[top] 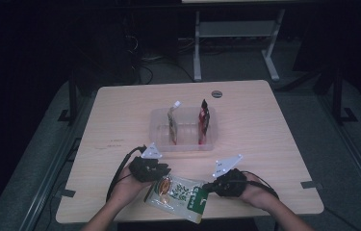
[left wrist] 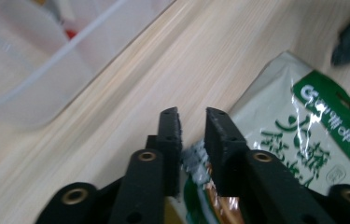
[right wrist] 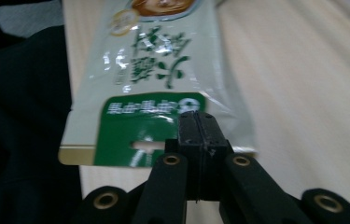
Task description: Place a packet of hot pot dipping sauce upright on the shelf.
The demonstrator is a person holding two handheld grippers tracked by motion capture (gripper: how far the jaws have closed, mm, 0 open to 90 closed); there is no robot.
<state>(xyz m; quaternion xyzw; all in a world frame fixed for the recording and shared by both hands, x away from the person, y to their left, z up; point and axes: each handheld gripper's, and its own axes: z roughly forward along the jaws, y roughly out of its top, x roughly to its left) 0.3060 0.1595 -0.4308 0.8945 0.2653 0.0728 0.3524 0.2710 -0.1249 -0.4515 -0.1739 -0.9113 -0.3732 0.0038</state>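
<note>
A green-and-white snack packet [top: 178,196] lies at the near edge of the wooden bench [top: 264,130], in front of a clear plastic bin [top: 159,130] that holds two upright packets. The right tongs [right wrist: 196,119] are clamped shut on the packet's green header end. The left tongs [left wrist: 192,114] sit at the packet's opposite end, jaws a little apart with the crinkled packet edge between them, pads not pressing it.
</note>
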